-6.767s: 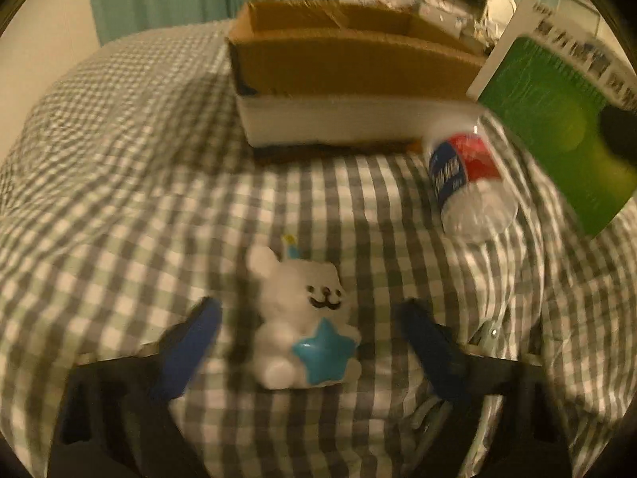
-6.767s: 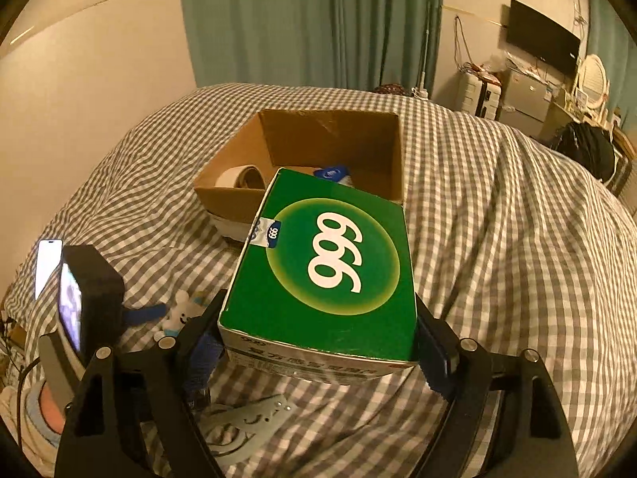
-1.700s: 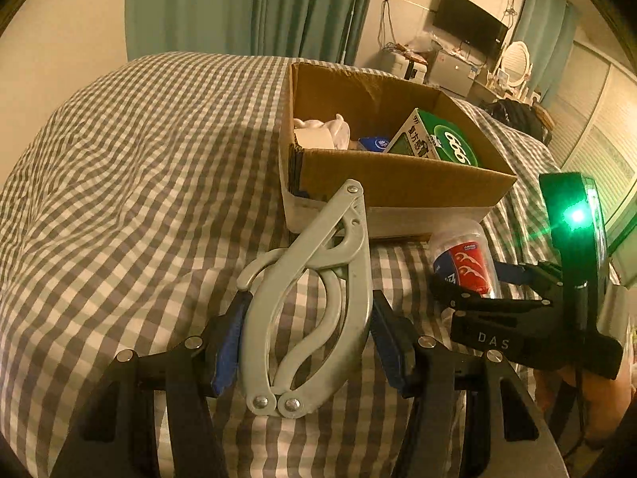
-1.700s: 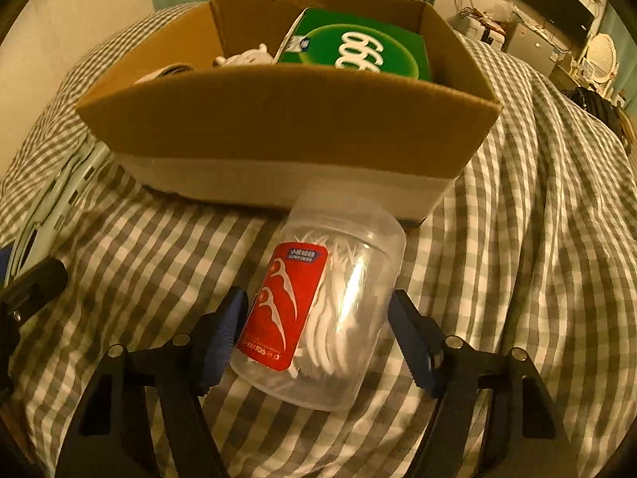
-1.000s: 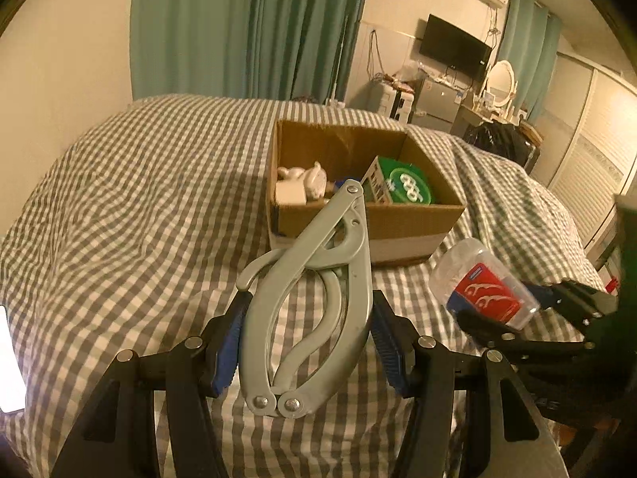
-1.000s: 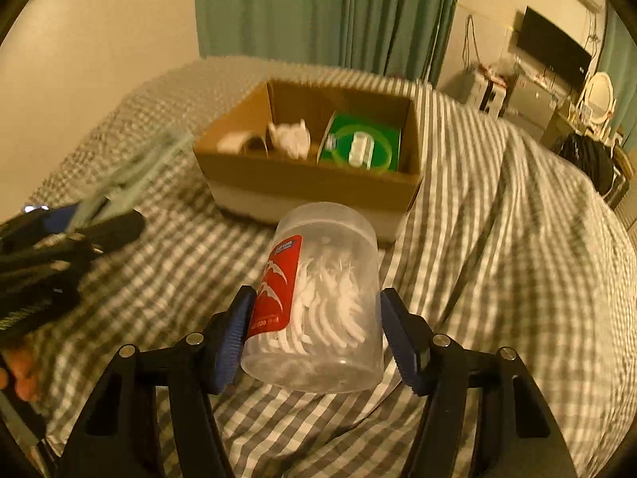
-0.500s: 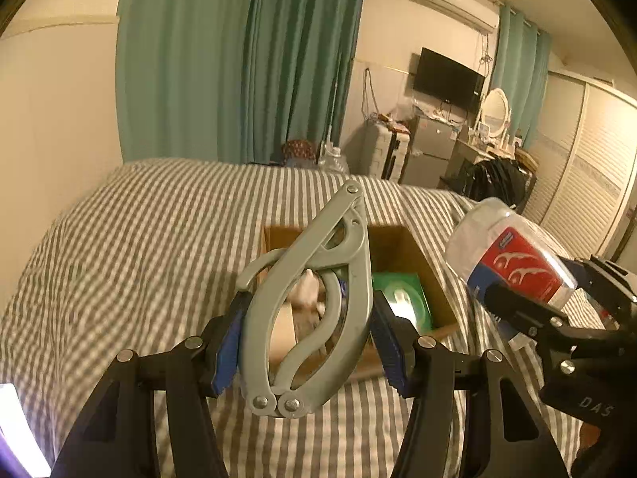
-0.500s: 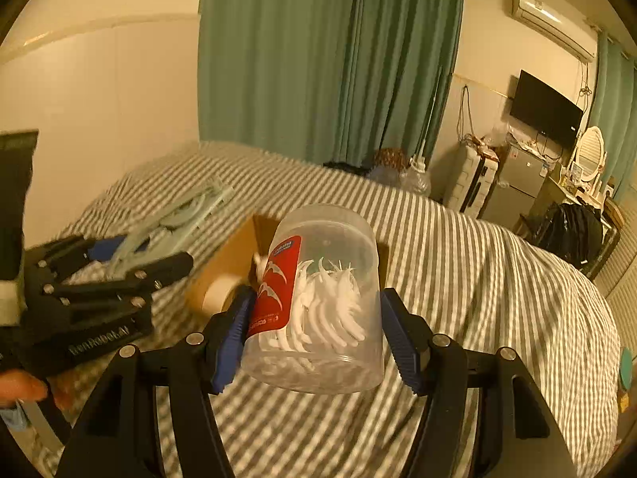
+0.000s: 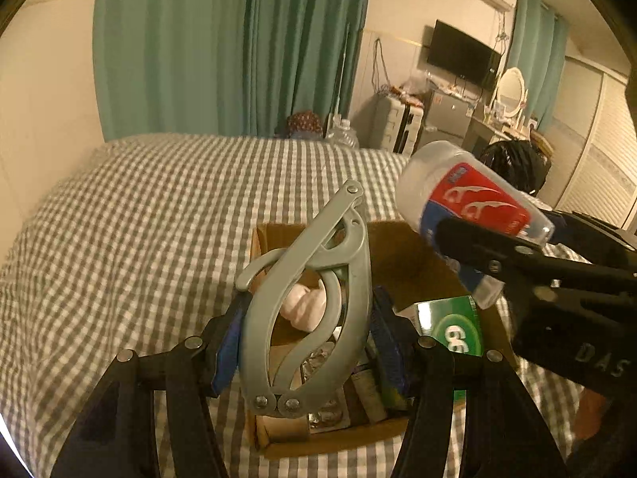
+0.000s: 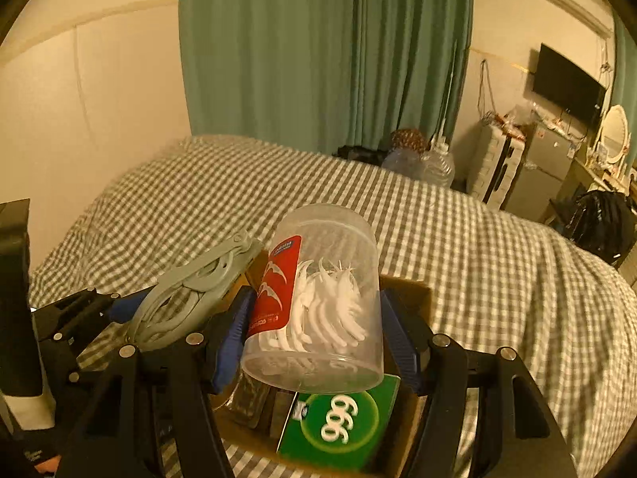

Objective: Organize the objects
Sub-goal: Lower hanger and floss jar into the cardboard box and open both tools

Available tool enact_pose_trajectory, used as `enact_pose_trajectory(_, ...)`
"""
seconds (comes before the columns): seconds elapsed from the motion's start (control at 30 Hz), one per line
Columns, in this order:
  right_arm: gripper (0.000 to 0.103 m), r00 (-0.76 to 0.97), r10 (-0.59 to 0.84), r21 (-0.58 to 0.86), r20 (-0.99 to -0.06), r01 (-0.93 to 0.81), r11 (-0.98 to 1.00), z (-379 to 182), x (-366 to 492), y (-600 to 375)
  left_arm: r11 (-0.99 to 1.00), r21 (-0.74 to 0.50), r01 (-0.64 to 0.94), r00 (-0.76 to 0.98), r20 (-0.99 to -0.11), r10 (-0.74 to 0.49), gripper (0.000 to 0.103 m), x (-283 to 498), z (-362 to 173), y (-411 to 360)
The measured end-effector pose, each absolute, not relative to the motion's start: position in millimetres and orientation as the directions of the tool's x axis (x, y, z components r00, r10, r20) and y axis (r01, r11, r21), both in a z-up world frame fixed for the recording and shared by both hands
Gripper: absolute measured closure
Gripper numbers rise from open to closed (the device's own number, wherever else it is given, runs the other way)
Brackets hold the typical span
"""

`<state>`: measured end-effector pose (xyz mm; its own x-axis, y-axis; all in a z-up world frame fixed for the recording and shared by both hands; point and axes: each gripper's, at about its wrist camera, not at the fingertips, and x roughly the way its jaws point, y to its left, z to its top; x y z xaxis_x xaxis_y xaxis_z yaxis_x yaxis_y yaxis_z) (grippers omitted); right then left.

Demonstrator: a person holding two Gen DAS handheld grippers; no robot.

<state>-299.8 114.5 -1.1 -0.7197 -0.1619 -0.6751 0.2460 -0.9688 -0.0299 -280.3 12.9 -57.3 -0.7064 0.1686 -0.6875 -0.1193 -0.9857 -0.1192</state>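
Checked bedding covers the bed [image 9: 139,207], with green curtains [image 9: 223,47] behind it and a wall-mounted screen [image 9: 462,53] off to the right.

On the bed sits the open cardboard box [image 9: 402,251], seen from above in both wrist views. Over it hang the two held things. The left gripper [image 9: 308,332] has its jaws closed on a grey folding hanger [image 9: 318,279], blue pads pressed to both of its sides; the hanger stands upright in the grip, hook curling to the left, directly above the box's left half. In the right wrist view that same hanger [image 10: 191,290] shows just left of the jar, held in the left gripper [image 10: 119,306].

The right gripper [image 10: 314,334] has its jaws closed on a clear jar [image 10: 318,298] with a red label, filled with white floss picks; the jar is tilted slightly, its flat end toward the camera, above the box [image 10: 410,290]. From the left wrist view the jar [image 9: 469,199] lies slanted, high over the box's right side, in the right gripper [image 9: 517,247].

Inside the box a green carton [image 10: 338,418] marked 999 lies on the right, below the jar. A white soft thing [image 9: 302,306] shows through the hanger's opening, on the left side of the box. Other dark items beside the carton are too dim to make out.
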Motion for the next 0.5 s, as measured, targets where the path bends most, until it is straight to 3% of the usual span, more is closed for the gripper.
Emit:
enact_pose_trajectory(0.4, 0.042, -0.675, -0.164, -0.004, -0.72, 0.24, -0.971, -40, -315, 114, -0.981, -0.138, -0.136, -0.662, -0.724, 0.194, 0.043, -293, -85, 13)
enact_pose_trajectory(0.5, 0.033, -0.696, -0.162, -0.002, -0.699, 0.228, -0.974, -28, -307, 117, -0.98, -0.144, -0.14, -0.66, -0.724, 0.2, 0.041, -289, -81, 12)
